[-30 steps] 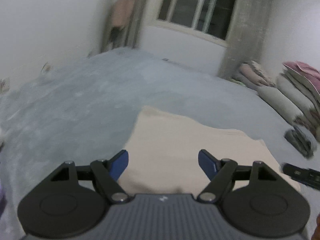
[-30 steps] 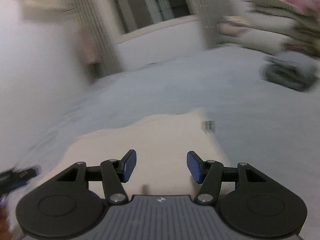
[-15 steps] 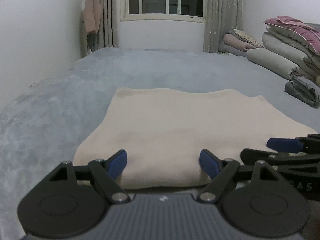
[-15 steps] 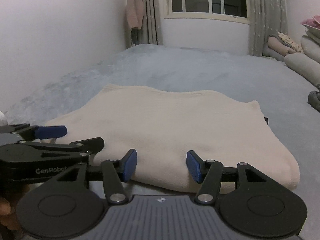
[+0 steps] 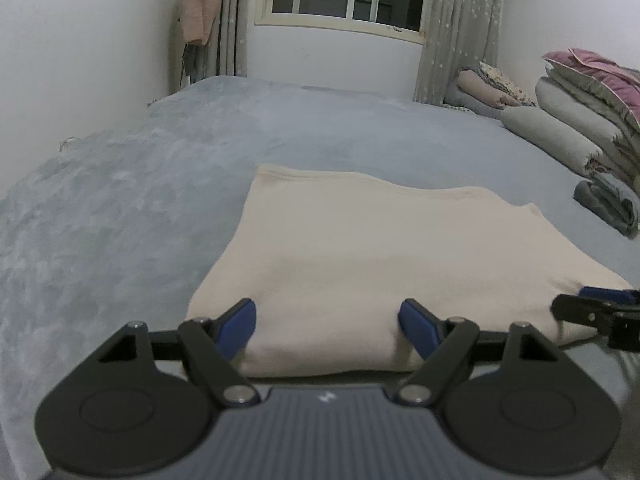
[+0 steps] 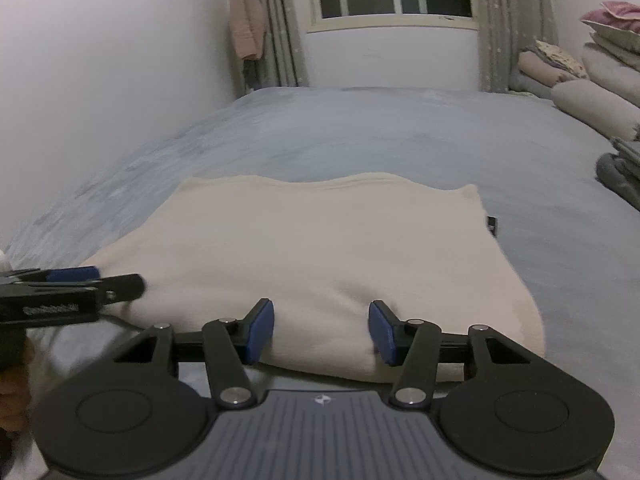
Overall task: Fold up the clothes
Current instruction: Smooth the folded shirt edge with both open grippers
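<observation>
A cream garment (image 5: 380, 248) lies folded into a thick rectangle on the grey-blue bed (image 5: 160, 200). My left gripper (image 5: 328, 320) is low at the left part of its near folded edge. That edge sits between the blue pads (image 5: 240, 320), which stand wide and are closing slightly. My right gripper (image 6: 322, 330) straddles the same near edge of the garment (image 6: 320, 248) further right. Its jaws are closing, with cloth between them but no visible pinch. Each gripper shows in the other's view: the right gripper (image 5: 588, 302) at the right margin, the left gripper (image 6: 100, 280) at the left.
Stacked quilts and pillows (image 5: 580, 120) line the bed's right side, with a folded grey garment (image 5: 612, 204) in front of them. A white wall runs along the left. A pink garment (image 5: 196, 4) hangs beside the curtains and window at the back. A small dark tag (image 6: 491, 224) sticks out at the cream garment's right edge.
Both grippers have levelled out from a tilted, blurred view and sunk to the garment's near edge. The right gripper's fingers have drawn a little closer together.
</observation>
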Demonstrator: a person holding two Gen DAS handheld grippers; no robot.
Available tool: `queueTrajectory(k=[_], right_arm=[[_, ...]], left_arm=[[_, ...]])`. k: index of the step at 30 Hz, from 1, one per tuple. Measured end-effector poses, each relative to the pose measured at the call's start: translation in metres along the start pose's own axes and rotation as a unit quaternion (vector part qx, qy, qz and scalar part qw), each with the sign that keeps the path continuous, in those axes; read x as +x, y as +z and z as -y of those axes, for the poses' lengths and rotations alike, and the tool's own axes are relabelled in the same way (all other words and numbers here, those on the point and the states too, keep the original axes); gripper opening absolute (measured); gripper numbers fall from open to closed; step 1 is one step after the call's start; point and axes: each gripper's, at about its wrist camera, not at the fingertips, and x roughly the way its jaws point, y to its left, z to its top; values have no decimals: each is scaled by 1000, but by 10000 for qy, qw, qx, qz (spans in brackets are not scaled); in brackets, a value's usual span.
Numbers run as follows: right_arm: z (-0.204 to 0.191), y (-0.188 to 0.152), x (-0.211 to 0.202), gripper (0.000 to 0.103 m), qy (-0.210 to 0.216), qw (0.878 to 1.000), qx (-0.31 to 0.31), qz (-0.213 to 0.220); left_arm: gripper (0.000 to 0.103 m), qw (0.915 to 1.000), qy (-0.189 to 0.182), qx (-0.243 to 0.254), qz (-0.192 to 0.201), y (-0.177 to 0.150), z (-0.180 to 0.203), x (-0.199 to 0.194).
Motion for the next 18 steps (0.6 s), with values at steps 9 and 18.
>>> queueTrajectory(k=[9, 18], right_arm=[[36, -1, -8, 42, 2, 9982, 592, -31], [49, 2, -14, 42, 71, 9957, 928, 2]], left_arm=[[78, 9986, 221, -477, 19, 4, -25, -5], [79, 9950, 221, -954, -201, -2, -52, 8]])
